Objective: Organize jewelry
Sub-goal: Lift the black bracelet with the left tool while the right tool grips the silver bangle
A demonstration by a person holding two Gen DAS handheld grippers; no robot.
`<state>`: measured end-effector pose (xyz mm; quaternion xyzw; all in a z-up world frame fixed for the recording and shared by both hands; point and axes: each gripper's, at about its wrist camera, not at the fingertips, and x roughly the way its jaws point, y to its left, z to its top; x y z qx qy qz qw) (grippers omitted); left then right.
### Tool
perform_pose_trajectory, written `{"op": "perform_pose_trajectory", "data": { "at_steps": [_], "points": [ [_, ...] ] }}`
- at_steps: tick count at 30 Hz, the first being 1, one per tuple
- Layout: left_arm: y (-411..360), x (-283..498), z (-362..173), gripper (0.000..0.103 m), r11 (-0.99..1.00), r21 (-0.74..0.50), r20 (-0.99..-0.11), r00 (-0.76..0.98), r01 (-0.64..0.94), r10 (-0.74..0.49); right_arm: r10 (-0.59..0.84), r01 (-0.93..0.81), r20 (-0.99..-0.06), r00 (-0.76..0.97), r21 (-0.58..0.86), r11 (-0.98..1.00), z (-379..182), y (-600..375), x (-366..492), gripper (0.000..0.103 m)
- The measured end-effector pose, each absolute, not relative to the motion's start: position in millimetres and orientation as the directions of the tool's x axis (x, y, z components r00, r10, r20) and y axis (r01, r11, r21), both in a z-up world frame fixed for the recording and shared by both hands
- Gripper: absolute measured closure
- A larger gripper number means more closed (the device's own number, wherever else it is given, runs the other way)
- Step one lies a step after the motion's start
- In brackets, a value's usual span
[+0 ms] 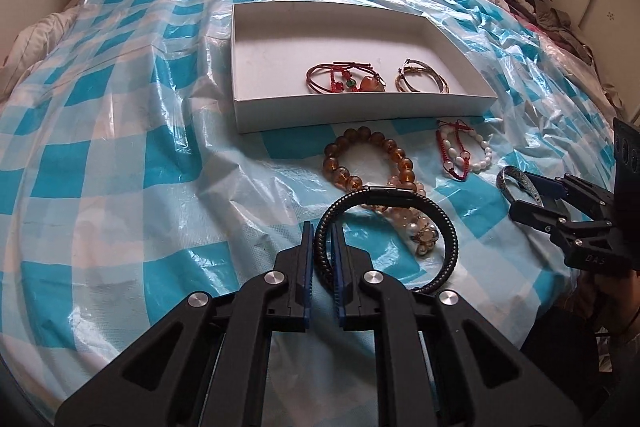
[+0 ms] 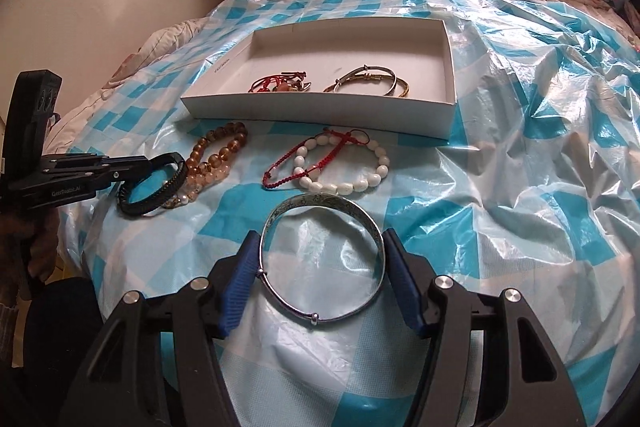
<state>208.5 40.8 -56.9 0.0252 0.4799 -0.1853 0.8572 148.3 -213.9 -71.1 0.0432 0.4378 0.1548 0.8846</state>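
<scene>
Beads crowd the bed's blue-checked plastic sheet [image 2: 500, 187]: amber bracelet [image 1: 366, 157], white bracelet [image 2: 344, 167], before the white cardboard tray [image 2: 448, 107]. Left tongs [image 1: 321, 233] pinch a black braided bracelet [image 1: 400, 223]; right tongs [image 2: 320, 267] clasp a silver bangle [image 2: 376, 239] across its width.

Both grippers are matte black plastic with angular linkage arms that have triangular cut-outs and round silver pivot caps. The left gripper [image 1: 321, 239] carries narrow blue ribbed pads on straight black fingers; seen from the right wrist, its side bears pale lettering reading "GenRobot.AI". The right gripper [image 2: 322, 269] has broader blue ribbed pads [image 2: 236, 287]. Seen from the left wrist, its body shows small screws and faint "DAS" lettering.
</scene>
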Motion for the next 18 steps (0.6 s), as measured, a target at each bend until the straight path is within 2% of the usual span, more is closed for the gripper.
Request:
{"op": "perform_pose_trajectory", "data": {
  "at_steps": [4,8,12,13,16,18],
  "points": [
    [36,208,-58,0.095,0.932,-0.095,-0.832,0.486,0.350,-0.267,0.299,-0.235,-0.766,0.568,0.197,0.952,-72,-212,148,0.042],
    [30,212,-55,0.093,0.926,-0.049,-0.844,0.480,0.374,-0.239,0.297,-0.256,-0.768,0.567,0.179,0.950,-71,-206,148,0.027],
    [23,215,-63,0.089,0.917,-0.018,-0.860,0.461,0.399,-0.217,0.284,-0.270,-0.768,0.574,0.150,0.951,-74,-201,147,0.026],
    [22,215,-63,0.090,0.917,-0.015,-0.861,0.461,0.400,-0.215,0.283,-0.271,-0.766,0.577,0.147,0.951,-75,-200,147,0.026],
    [21,211,-61,0.094,0.910,-0.038,-0.857,0.455,0.414,-0.242,0.278,-0.257,-0.763,0.583,0.152,0.955,-73,-205,146,0.043],
    [21,206,-55,0.095,0.907,-0.073,-0.846,0.455,0.416,-0.277,0.285,-0.249,-0.755,0.591,0.165,0.954,-69,-209,145,0.043]
  ]
}}
